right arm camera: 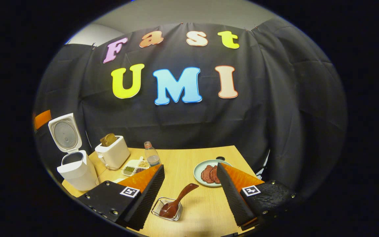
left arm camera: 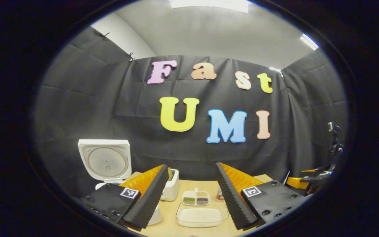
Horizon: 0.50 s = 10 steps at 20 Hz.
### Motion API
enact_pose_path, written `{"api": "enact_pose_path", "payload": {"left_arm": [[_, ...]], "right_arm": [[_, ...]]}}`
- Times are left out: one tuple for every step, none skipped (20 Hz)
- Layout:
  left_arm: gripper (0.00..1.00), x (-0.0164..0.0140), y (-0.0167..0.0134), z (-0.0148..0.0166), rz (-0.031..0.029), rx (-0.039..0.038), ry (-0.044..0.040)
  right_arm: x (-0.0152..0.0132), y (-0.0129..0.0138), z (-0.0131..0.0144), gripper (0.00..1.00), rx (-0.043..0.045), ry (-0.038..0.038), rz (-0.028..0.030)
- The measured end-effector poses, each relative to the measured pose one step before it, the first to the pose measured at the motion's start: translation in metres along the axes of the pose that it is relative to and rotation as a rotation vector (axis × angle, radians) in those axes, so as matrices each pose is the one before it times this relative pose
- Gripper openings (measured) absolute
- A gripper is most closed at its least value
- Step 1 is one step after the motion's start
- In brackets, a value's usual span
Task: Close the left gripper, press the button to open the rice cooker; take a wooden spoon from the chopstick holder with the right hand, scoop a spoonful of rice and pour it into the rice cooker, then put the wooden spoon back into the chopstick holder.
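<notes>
The white rice cooker (right arm camera: 74,169) stands at the table's left end with its lid (right arm camera: 63,133) raised. In the left gripper view the lid (left arm camera: 105,159) rises behind my left finger. A dark wooden spoon (right arm camera: 176,200) rests bowl-down in a small wire chopstick holder (right arm camera: 163,210), its handle leaning up to the right. My right gripper (right arm camera: 191,200) is open just above and around the holder, touching nothing. A clear tray of white rice (left arm camera: 202,217) lies between the fingers of my open left gripper (left arm camera: 191,197). The right gripper (left arm camera: 311,179) also appears at the far right.
A white toaster (right arm camera: 113,154) with bread stands beside the cooker. Near it are a small bottle (right arm camera: 151,154) and a divided dish of beans (right arm camera: 135,168). A plate with sliced meat (right arm camera: 197,171) sits right of centre. Black cloth walls enclose the wooden table (right arm camera: 192,158).
</notes>
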<state>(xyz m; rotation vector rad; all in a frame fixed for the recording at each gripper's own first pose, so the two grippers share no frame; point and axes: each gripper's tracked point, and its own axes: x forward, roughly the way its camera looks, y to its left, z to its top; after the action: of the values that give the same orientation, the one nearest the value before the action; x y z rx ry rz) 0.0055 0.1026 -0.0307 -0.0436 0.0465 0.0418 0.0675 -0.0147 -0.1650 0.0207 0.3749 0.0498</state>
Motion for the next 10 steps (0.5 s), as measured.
{"api": "enact_pose_path", "payload": {"left_arm": [[0.98,-0.00365,-0.00161,-0.00333,0.00200,0.00854,0.01145],[0.98,-0.00090,0.00166,-0.00197,0.00499,0.01123,0.01061],[0.99,-0.00021,0.00086,-0.00336,0.00934,0.00854,0.01019],[0.99,-0.00064,0.00080,-0.00531,0.00981,-0.00223,0.01237],[0.96,0.00049,-0.00295,-0.00481,0.00297,-0.00909,0.00960],[0.96,0.00037,-0.00191,-0.00483,0.00604,-0.00506,0.01147],[0.96,0.00090,-0.00147,-0.00622,0.00137,-0.00064,0.01369],[0.96,0.00192,-0.00093,-0.00449,0.00104,0.00308,0.01116],[0.96,0.00140,0.00002,-0.00369,-0.00249,0.00667,0.01110],[0.96,0.00289,0.00003,-0.00575,-0.00137,0.01287,0.01957]], "right_arm": [[0.00699,-0.00065,-0.00898,0.97,0.00397,0.02419,0.00266],[0.00712,-0.00096,-0.00927,0.97,0.00699,0.02442,-0.00016],[0.00726,-0.00085,-0.00913,0.97,0.01057,0.02556,0.00043],[0.00933,-0.00044,-0.01019,0.98,0.01426,0.03026,0.00466],[0.00837,-0.00092,-0.00907,0.97,0.02048,0.02793,-0.00184],[0.00869,-0.00199,-0.00875,0.97,0.02332,0.02641,-0.00354],[0.00978,-0.00095,-0.00859,0.97,0.02717,0.02797,0.00053],[0.01064,0.00020,-0.00822,0.97,0.03007,0.03240,0.00271],[0.01059,0.00182,-0.00768,0.97,0.03200,0.03033,0.00306],[0.01073,0.00015,-0.00607,0.97,0.03263,0.02354,-0.00215]]}}
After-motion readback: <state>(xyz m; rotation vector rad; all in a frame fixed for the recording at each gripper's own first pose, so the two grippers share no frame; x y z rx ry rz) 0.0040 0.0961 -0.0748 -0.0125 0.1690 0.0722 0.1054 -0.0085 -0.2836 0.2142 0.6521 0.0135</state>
